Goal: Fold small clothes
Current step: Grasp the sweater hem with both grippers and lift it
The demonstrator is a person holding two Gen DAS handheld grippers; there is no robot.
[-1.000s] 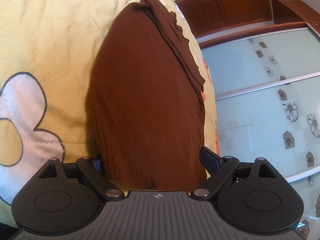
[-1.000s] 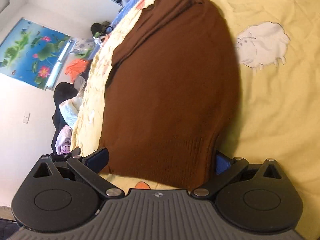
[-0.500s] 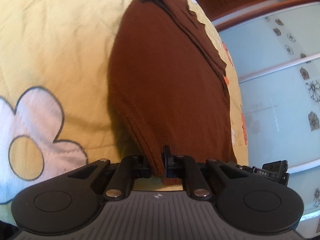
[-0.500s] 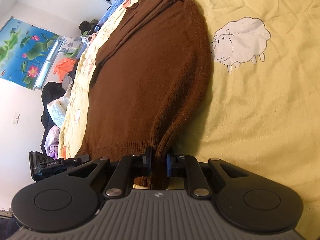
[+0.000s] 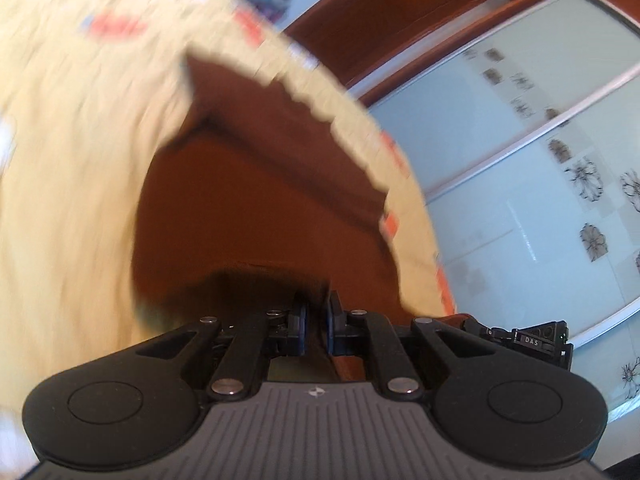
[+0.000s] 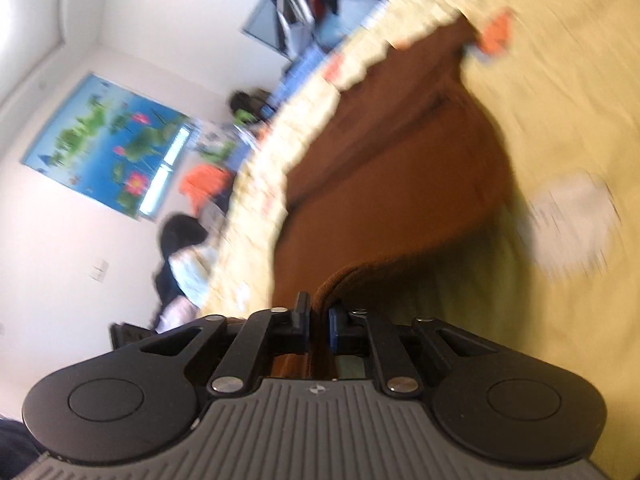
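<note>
My left tool (image 5: 315, 326) and right tool (image 6: 319, 325) each pinch the hem of the soft, floppy brown knitted sweater (image 5: 260, 208); it sags, light, lower centre.

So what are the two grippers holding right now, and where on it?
Both hold the brown sweater: the left gripper and right gripper each pinch its bottom hem.

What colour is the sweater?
Brown, plain knit; the sweater shows best in the right wrist view.
</note>
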